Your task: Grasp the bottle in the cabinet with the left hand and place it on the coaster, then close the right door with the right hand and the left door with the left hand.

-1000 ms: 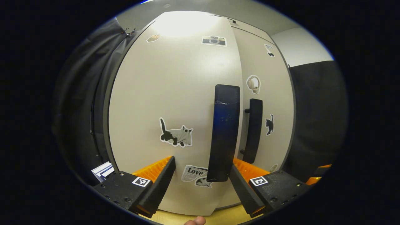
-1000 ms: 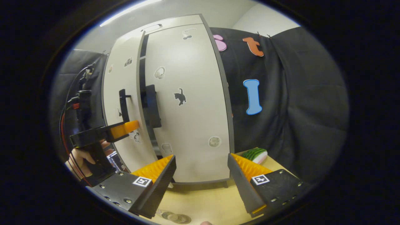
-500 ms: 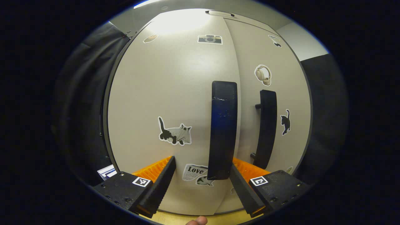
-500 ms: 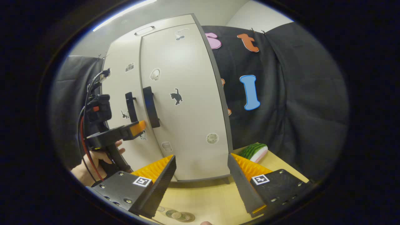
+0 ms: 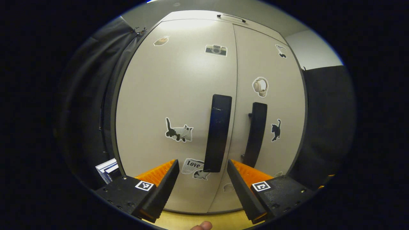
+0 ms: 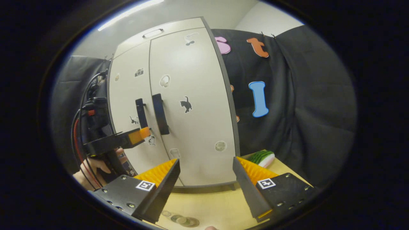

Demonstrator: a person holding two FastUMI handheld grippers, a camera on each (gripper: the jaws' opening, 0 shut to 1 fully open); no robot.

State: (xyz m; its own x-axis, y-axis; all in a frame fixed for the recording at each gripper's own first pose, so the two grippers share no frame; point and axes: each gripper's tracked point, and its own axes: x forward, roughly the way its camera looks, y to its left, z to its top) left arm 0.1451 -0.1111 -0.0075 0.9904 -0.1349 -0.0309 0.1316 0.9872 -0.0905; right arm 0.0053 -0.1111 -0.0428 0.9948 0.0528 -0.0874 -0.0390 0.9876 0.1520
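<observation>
Facing left tool (image 5: 202,179): closed left door (image 5: 175,105)

Black cloth (image 6: 303,105) drapes the booth wall. Pale wall (image 5: 314,54) and grey ceiling (image 6: 204,9) above, with a bright light strip (image 6: 131,14). Yellow wooden tabletop (image 6: 217,204) below.

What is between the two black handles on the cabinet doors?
In the left gripper view, only the thin vertical seam where the closed doors meet runs between the left handle and the right handle; nothing else lies there.
</observation>
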